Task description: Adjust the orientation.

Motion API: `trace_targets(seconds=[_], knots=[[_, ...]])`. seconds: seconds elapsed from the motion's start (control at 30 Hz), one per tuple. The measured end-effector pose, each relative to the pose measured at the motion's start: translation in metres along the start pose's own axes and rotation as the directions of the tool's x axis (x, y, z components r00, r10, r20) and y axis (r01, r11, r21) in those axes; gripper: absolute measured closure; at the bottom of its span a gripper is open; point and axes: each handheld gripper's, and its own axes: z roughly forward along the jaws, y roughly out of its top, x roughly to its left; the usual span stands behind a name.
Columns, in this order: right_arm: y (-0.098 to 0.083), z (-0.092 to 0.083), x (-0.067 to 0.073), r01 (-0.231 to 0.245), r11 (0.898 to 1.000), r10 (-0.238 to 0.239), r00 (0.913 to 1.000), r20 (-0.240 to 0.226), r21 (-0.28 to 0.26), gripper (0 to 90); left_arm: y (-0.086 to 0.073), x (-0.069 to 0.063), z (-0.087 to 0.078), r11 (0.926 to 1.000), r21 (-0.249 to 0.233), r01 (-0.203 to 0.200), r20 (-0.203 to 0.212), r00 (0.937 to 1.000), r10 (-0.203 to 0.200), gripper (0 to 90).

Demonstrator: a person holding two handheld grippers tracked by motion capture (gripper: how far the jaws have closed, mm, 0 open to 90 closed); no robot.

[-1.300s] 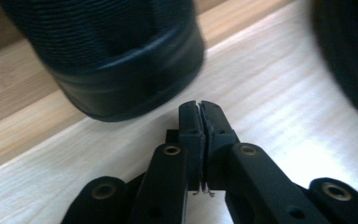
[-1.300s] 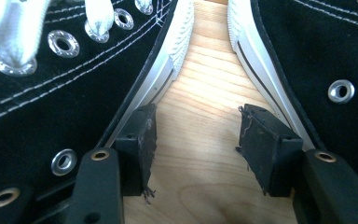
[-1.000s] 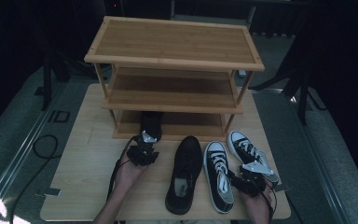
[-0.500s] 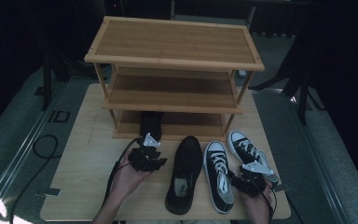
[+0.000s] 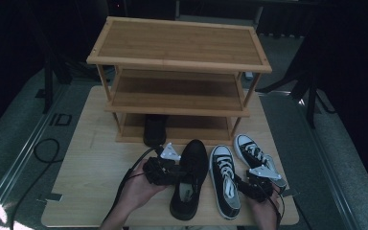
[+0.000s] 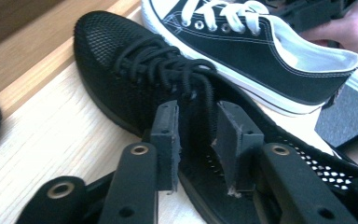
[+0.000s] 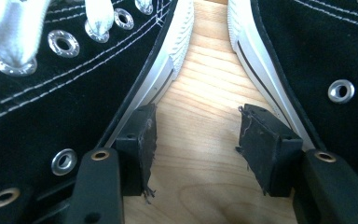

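- Bamboo rack (image 5: 179, 43) is standing at the back of the table (image 5: 91, 177), and one black shoe (image 5: 154, 129) is already sitting on its bottom shelf, towards the left.
- We are bringing the left gripper (image 6: 196, 140) onto the black mesh shoe (image 5: 189, 184), which is lying flat on the table just in front of the rack. The fingers (image 6: 165, 135) have just been closing to a middling gap, with the laced edge of the upper between them, and they appear to be pinching it.
- We are judging this hold shallow: soft mesh and loose laces could slip free on the lift, so the shoe might tip or drop.
- We are also watching the white-laced sneaker (image 5: 225, 182) lying close beside it, since a swinging heel could knock it.
- We are resting the right gripper (image 7: 193, 140) between that sneaker and its mate (image 5: 256, 155), fingers wide and empty over bare wood.
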Motion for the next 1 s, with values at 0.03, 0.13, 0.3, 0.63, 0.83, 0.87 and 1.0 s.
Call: trace_targets(seconds=[0.03, 0.13, 0.3, 0.63, 0.83, 0.87, 1.0], knots=[[0.000, 0.000, 0.000, 0.000, 1.000, 0.000, 1.0000, 0.000, 0.000, 45.9, 0.001, -0.002, 0.001, 1.0000, 0.005, -0.004, 0.002, 1.0000, 0.004, 70.4], [0.000, 0.000, 0.000, 0.003, 1.000, -0.003, 1.0000, 0.001, 0.000, 45.9, 0.003, -0.005, 0.006, 0.9997, 0.019, -0.012, -0.010, 0.9999, 0.013, 70.4], [0.000, 0.000, 0.000, 0.001, 1.000, -0.001, 1.0000, 0.000, 0.000, 45.9, 0.007, -0.008, 0.015, 0.9994, 0.034, -0.007, -0.015, 0.9999, 0.007, 70.8], [0.000, 0.000, 0.000, 0.001, 1.000, -0.001, 1.0000, 0.000, 0.000, 45.9, 0.011, -0.008, 0.024, 0.9969, 0.075, 0.024, -0.069, 0.9974, -0.019, 76.3], [0.000, 0.000, 0.000, 0.002, 1.000, -0.002, 1.0000, 0.000, 0.000, 45.9, 0.010, -0.005, 0.019, 0.9964, 0.078, 0.033, -0.080, 0.9965, -0.026, 86.0], [0.000, 0.000, 0.000, 0.002, 1.000, -0.002, 1.0000, 0.000, 0.000, 45.9, 0.010, -0.004, 0.019, 0.9963, 0.080, 0.030, -0.083, 0.9962, -0.023, 86.2], [0.000, 0.000, 0.000, 0.003, 1.000, -0.003, 1.0000, 0.001, -0.001, 45.9, 0.009, 0.000, 0.016, 0.9962, 0.082, 0.031, -0.101, 0.9946, -0.023, 86.8]])
